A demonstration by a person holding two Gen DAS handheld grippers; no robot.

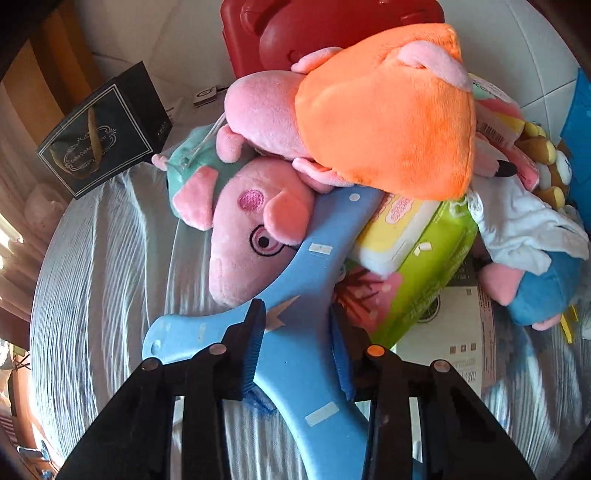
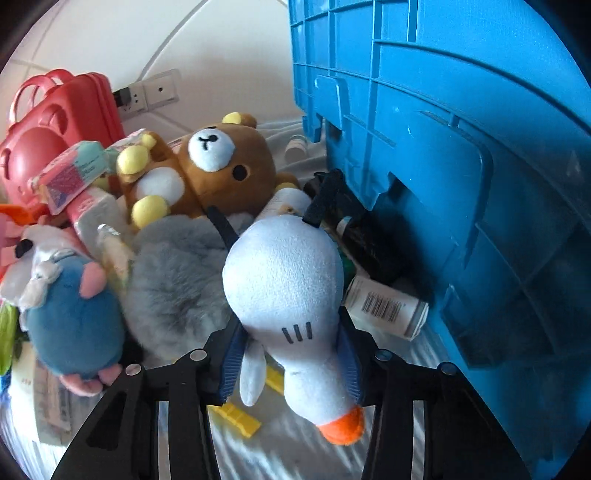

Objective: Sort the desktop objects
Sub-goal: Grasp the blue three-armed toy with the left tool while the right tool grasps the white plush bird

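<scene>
With the left gripper [image 1: 297, 332] clamping the blue hanger [image 1: 295, 291] and the right gripper [image 2: 291, 350] squeezing the white goose plush [image 2: 284, 280], lifting risked toppling the 2 pig plushes [image 1: 258, 221] resting on the hanger.

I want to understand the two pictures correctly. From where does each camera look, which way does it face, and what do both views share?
Left wrist: sits on the left gripper, facing down along its fingers, which clamp a blue plastic hanger under the pig plushes; only the gripper shows.
Right wrist: sits on the right gripper, facing down at a white duck plush between its pads, beside the blue crate; only the gripper shows.
Shared: red case, bear plush, blue mouse plush.
</scene>
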